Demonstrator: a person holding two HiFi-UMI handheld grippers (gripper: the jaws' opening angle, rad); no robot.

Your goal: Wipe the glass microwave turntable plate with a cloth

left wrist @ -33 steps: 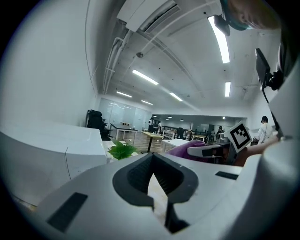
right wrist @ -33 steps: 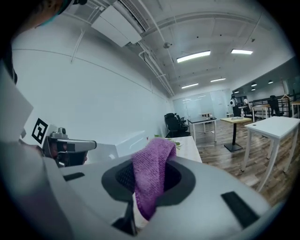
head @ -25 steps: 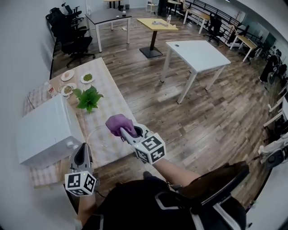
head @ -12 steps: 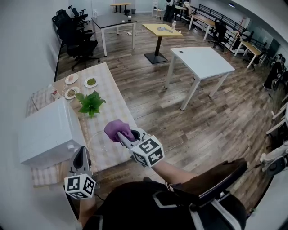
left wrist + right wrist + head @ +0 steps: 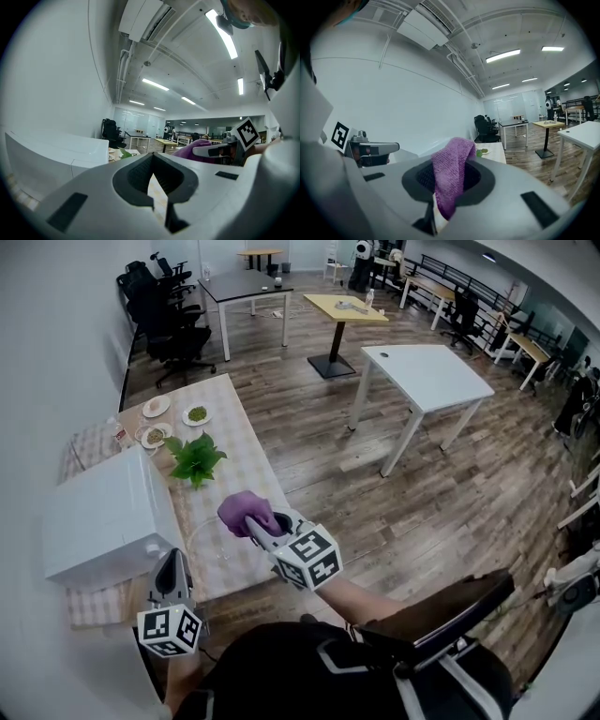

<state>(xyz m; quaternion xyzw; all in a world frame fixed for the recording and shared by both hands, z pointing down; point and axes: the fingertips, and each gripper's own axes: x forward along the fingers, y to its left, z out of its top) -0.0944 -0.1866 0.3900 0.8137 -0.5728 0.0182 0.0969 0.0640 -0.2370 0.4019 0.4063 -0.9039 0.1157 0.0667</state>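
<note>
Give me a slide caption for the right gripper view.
Right tongs clamp a purple cloth, left tongs alongside, white table beyond.

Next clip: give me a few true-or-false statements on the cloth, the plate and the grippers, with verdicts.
1. The right gripper grips a purple cloth. True.
2. The plate sits inside the microwave. False: it lies on the table, beside the microwave.
3. A plant stands on the table. True.
4. The left gripper holds the cloth. False: nothing is between its jaws.
5. The microwave is black. False: it is white.
</note>
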